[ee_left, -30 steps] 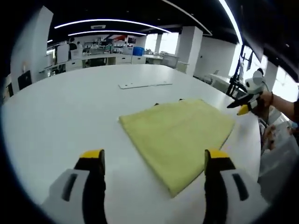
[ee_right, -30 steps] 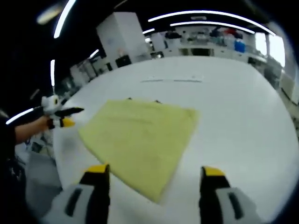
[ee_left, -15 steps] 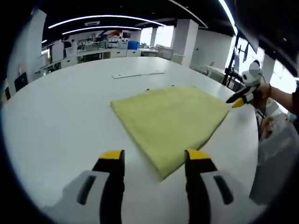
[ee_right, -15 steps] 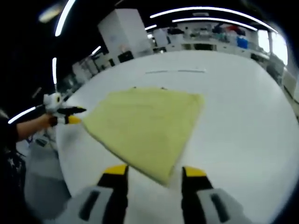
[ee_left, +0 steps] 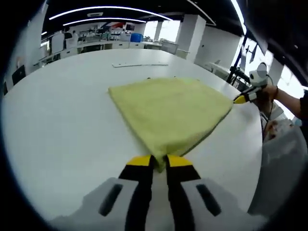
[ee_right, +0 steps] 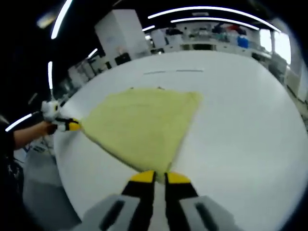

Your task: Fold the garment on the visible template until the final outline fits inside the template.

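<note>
The yellow garment (ee_left: 169, 111) lies flat on the white table (ee_left: 62, 120), folded to a four-sided patch. My left gripper (ee_left: 159, 161) has its jaws drawn narrow, pinched on the garment's near corner at 6 o'clock in the left gripper view. My right gripper (ee_right: 160, 178) is likewise pinched on a corner at 6 o'clock in the right gripper view; it also appears at 3 o'clock in the left gripper view, at the garment's right corner. Bare table surrounds every edge. A thin white strip (ee_left: 139, 64) lies beyond the far edge.
</note>
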